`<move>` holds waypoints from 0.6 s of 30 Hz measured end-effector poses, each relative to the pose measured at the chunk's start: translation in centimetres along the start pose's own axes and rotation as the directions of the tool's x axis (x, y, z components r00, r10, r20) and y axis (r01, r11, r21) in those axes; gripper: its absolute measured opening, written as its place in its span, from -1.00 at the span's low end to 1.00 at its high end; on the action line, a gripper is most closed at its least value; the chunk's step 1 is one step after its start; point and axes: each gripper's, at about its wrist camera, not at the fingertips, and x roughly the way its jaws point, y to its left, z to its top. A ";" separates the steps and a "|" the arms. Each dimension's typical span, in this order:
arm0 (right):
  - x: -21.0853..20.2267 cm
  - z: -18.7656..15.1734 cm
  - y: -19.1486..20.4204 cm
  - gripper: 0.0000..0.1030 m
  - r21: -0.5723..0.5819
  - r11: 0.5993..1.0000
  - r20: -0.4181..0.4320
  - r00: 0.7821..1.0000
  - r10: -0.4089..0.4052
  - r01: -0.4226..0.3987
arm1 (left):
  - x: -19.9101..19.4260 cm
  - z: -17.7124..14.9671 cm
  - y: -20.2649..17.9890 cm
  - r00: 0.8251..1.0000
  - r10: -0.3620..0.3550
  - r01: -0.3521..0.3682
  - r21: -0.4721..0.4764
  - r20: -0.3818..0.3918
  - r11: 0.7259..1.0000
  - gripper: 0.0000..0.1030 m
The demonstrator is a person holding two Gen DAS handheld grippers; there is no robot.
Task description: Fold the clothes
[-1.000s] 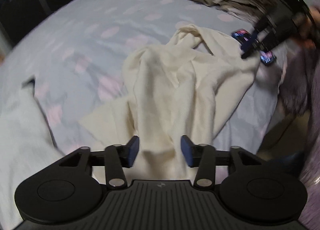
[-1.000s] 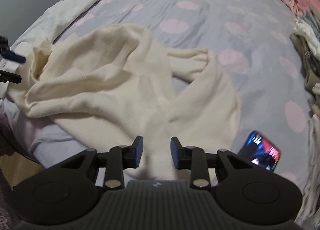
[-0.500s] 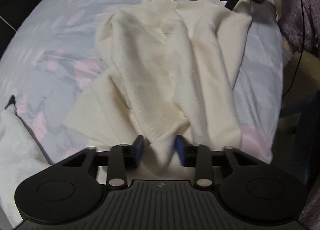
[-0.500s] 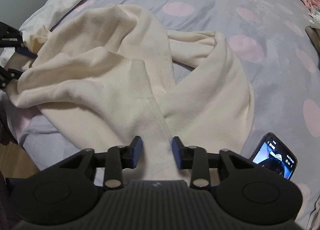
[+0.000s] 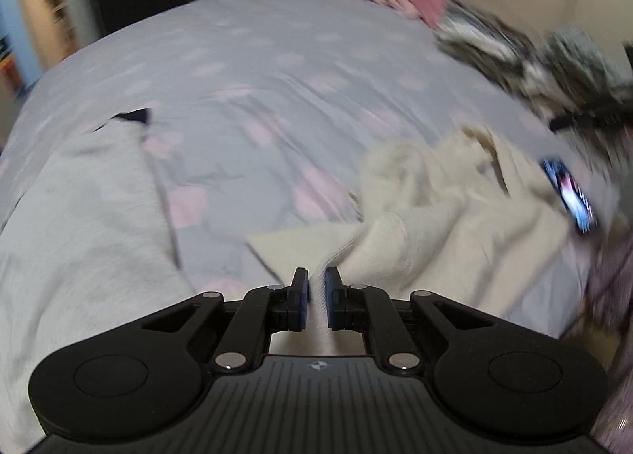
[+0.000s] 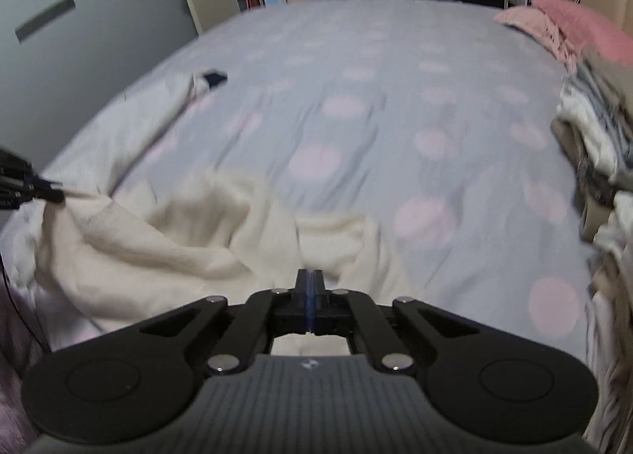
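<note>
Broadly, a bed (image 6: 395,70) w/ a lavender sheet dotted in pale pink fills both views. On its left part lies a white garment (image 5: 79,216) w/ a dark tag or cuff at its far tip (image 6: 215,77). Along the right edge sits a pile of clothes (image 6: 593,129): pink pieces at the far end, then striped, white and brownish ones nearer.

The cream garment (image 6: 166,240), the piece being folded, lies crumpled at the near edge of the bed, between the two tools. In the left wrist view it bunches to the right of centre (image 5: 455,216), one flat edge running in toward the camera.

The left gripper (image 5: 316,288) has its jaws drawn nearly together w/ a strip of cream fabric pinched between the blue pads (image 5: 302,292). In the right wrist view its dark tip shows at the far left (image 6: 43,193), meeting a pulled-up corner of the same garment.

The right gripper (image 6: 310,296) has its jaws pressed together, blue pads touching; cream cloth shows just below and ahead of them, so it is prob. clamping a thin edge of the garment, though the pinch itself is hidden.

A phone (image 5: 571,197) w/ a lit screen rests on the cream cloth near the bed's right edge, blurred.
</note>
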 end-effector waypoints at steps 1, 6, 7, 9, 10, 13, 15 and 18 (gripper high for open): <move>0.1 0.3 -0.2 -1.00 0.006 1.000 -0.009 1.000 0.011 -0.011 | 0.3 -0.3 0.1 1.000 0.017 -0.017 -0.003 -0.018 1.000 -0.87; 2.5 -1.2 -0.5 -0.90 0.014 1.000 -0.104 0.995 0.008 -0.007 | 2.1 -1.6 0.5 0.988 0.101 -0.102 -0.005 -0.115 0.995 -0.87; 3.0 -1.5 -0.5 -0.90 0.016 1.000 -0.123 0.992 0.007 -0.005 | 2.6 -1.9 0.6 0.983 0.125 -0.126 0.003 -0.138 0.992 -0.87; 4.0 -2.2 -0.6 -0.89 0.019 1.000 -0.162 0.987 0.005 -0.002 | 3.3 -2.5 1.0 0.970 0.168 -0.168 0.014 -0.178 0.986 -0.87; 4.4 -2.6 -0.6 -0.86 0.017 1.000 -0.178 0.984 0.006 -0.003 | 3.4 -2.6 1.1 0.969 0.168 -0.167 0.022 -0.179 0.986 -0.87; 5.1 -3.6 -0.3 -0.45 0.003 1.000 -0.210 0.978 0.012 -0.011 | 3.1 -2.5 0.8 0.980 0.134 -0.128 0.051 -0.146 0.990 -0.77; 5.3 -3.7 0.0 -0.36 -0.007 1.000 -0.215 0.976 0.020 -0.022 | 2.6 -1.9 0.3 0.990 0.097 -0.089 0.079 -0.105 0.993 -0.55; 5.6 -3.8 0.3 -0.33 -0.012 0.999 -0.220 0.975 0.032 -0.036 | 2.1 -0.9 -1.0 0.999 0.034 -0.028 0.131 -0.042 0.991 -0.33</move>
